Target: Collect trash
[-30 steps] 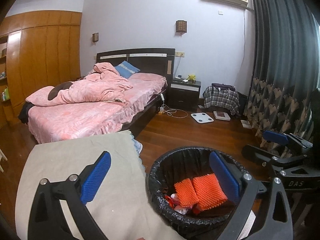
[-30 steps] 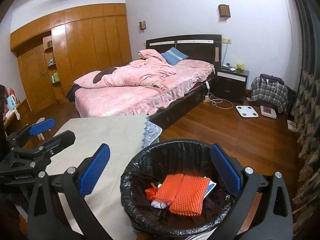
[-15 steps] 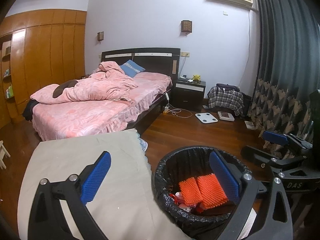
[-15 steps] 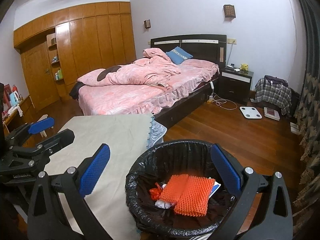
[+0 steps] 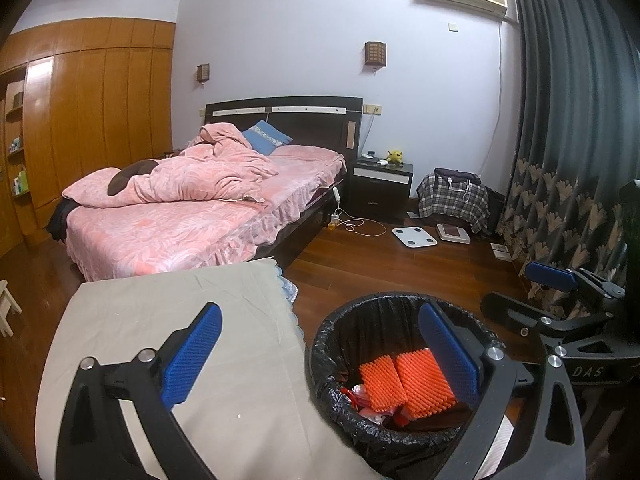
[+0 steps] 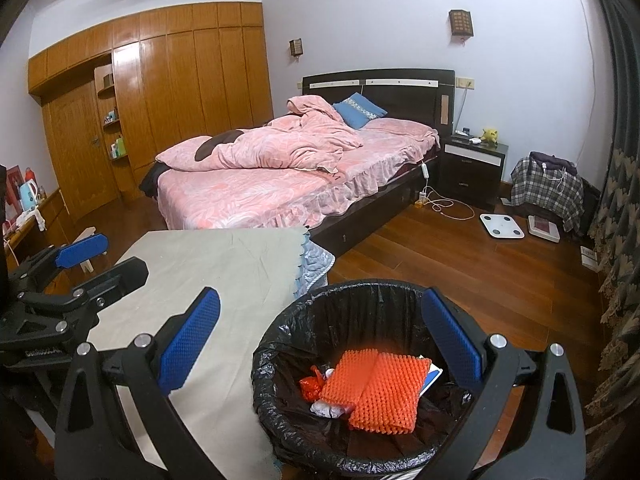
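A round bin lined with a black bag (image 5: 332, 344) (image 6: 280, 328) stands on the floor beside a cloth-covered table. Inside lie orange foam netting (image 5: 404, 378) (image 6: 372, 384), a red scrap (image 6: 310, 386) and white crumpled bits (image 6: 326, 408). My left gripper (image 5: 316, 352) is open and empty, one finger over the table, the other over the bin. My right gripper (image 6: 320, 344) is also open and empty, straddling the bin's left rim. Each gripper shows in the other's view: the right one (image 5: 560, 292) at the right edge, the left one (image 6: 76, 264) at the left edge.
A beige tablecloth (image 5: 180, 320) (image 6: 224, 264) covers the table left of the bin. Beyond are a bed with pink bedding (image 5: 192, 208), a dark nightstand (image 5: 380, 188), a white scale (image 5: 414, 238) on the wooden floor, a plaid-covered pile (image 5: 456, 200), and dark curtains (image 5: 568, 120) on the right.
Both cameras have drifted slightly, so the bin sits a little further right in each view. Both grippers stay open and empty; the bin's contents have not moved.
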Available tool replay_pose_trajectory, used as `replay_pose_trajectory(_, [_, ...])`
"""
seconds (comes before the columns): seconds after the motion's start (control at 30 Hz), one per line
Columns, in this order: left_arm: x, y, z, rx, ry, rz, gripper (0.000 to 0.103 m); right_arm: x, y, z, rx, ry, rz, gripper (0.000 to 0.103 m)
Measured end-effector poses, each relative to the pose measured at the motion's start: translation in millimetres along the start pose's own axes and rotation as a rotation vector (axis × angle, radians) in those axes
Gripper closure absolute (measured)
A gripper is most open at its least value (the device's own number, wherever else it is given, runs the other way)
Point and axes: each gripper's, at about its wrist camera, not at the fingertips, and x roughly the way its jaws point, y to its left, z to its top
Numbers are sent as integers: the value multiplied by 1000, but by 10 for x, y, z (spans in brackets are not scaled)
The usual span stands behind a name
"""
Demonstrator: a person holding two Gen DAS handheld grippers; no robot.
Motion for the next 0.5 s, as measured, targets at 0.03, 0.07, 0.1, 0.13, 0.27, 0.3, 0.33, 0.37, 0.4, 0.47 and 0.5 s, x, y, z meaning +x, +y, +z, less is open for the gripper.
replay_pose_trajectory(0.03, [0, 2, 0, 0, 0, 1, 6, 0, -3, -2, 0, 0, 0, 5])
replay_pose_trajectory(0.07, [1, 2, 0, -1, 1, 0, 6, -1, -6, -4, 0, 0, 0, 5])
replay_pose_trajectory(0.1, [0, 6, 0, -2, 2, 0, 6, -1, -3, 2, 1, 0, 1, 5])
replay_pose_trajectory(0.13, [0, 5, 0, -1, 1, 0, 6, 4, -2, -1, 2, 0, 1, 5])
replay_pose_trajectory(0.27, [-3, 12, 0, -2, 0, 0, 6, 19, 5, -4, 1, 0, 1, 5])
replay_pose_trajectory(0.3, [-2, 13, 0, -1, -1, 0, 6, 21, 8, -1, 0, 1, 0, 5])
replay_pose_trajectory(0.33, [1, 14, 0, 0, 1, 0, 6, 21, 7, -1, 1, 2, 0, 5])
replay_pose_trajectory(0.37, [2, 16, -1, -1, 1, 0, 6, 20, 8, 0, 2, 2, 1, 5])
replay_pose_trajectory(0.4, [0, 19, -1, -1, 1, 0, 6, 18, 8, 0, 3, 1, 1, 5])
replay_pose_trajectory(0.47, [-1, 19, -1, -1, 1, 0, 6, 21, 8, 1, 3, 0, 0, 5])
replay_pose_trajectory(0.5, [-2, 20, -1, 0, 1, 0, 6, 22, 9, 1, 2, 1, 0, 5])
